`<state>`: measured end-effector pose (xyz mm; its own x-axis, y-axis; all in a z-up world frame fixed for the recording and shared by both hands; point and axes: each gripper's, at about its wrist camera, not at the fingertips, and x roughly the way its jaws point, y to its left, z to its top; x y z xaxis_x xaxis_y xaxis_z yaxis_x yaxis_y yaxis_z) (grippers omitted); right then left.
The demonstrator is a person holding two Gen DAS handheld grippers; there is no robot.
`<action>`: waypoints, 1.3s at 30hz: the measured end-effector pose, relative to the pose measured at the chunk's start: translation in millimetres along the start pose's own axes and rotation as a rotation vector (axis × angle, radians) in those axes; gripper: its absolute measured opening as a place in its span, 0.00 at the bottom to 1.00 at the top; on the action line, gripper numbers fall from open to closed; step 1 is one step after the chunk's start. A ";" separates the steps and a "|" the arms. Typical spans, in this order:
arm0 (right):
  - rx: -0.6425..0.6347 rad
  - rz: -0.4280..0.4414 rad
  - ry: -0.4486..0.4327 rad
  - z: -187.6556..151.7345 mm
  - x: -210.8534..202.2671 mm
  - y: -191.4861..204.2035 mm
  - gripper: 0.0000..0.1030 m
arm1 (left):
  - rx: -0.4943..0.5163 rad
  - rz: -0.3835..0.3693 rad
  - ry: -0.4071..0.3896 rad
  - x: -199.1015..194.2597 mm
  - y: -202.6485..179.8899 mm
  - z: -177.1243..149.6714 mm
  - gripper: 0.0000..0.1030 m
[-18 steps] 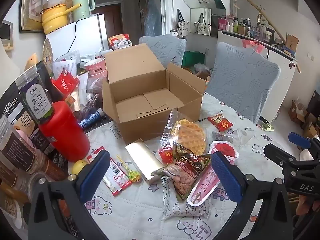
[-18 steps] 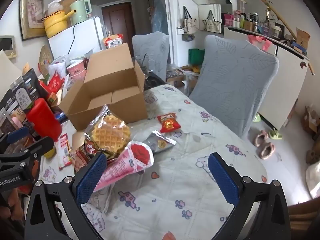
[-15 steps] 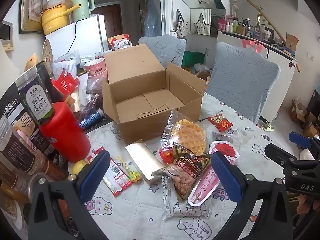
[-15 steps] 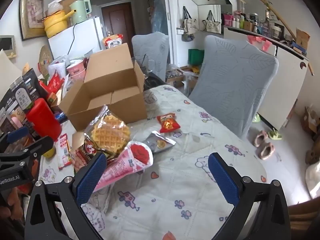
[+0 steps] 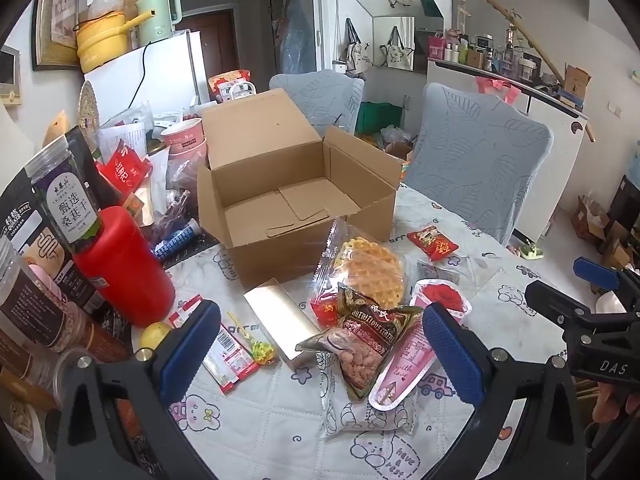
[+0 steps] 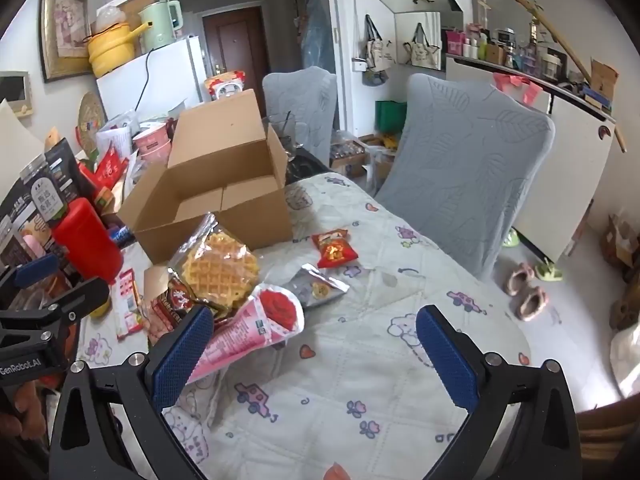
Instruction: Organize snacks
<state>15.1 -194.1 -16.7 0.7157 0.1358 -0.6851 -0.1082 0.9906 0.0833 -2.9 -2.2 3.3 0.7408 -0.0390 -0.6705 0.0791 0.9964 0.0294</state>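
Snacks: waffle pack (image 5: 370, 268) and nut bag (image 5: 360, 344) lie ahead between the left gripper's (image 5: 320, 350) spread fingers; right gripper (image 6: 316, 354) likewise apart, empty.

Black-framed tongs (image 5: 320, 354), blue textured pads (image 6: 182, 356), silver screws.

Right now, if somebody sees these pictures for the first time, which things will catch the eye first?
Probably the open cardboard box, empty, standing at the middle of the table. Just in front of it lies a heap of snacks, with a waffle packet on top and a pink cone wrapper beside it. A tall red container stands left of the box.
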 end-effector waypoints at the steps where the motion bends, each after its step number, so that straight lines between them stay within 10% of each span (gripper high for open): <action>1: 0.000 0.000 0.000 -0.8 0.6 0.9 1.00 | 0.001 -0.002 -0.001 0.2 0.2 -0.2 1.00; 39: 0.000 -0.001 -0.006 -2.6 -3.5 -1.1 1.00 | 0.005 -0.025 -0.006 -4.1 -6.0 -0.8 1.00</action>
<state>11.0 -195.8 -16.3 0.7198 0.1349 -0.6809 -0.1076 0.9908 0.0826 -7.0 -8.0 5.3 0.7423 -0.0646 -0.6670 0.1012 0.9947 0.0163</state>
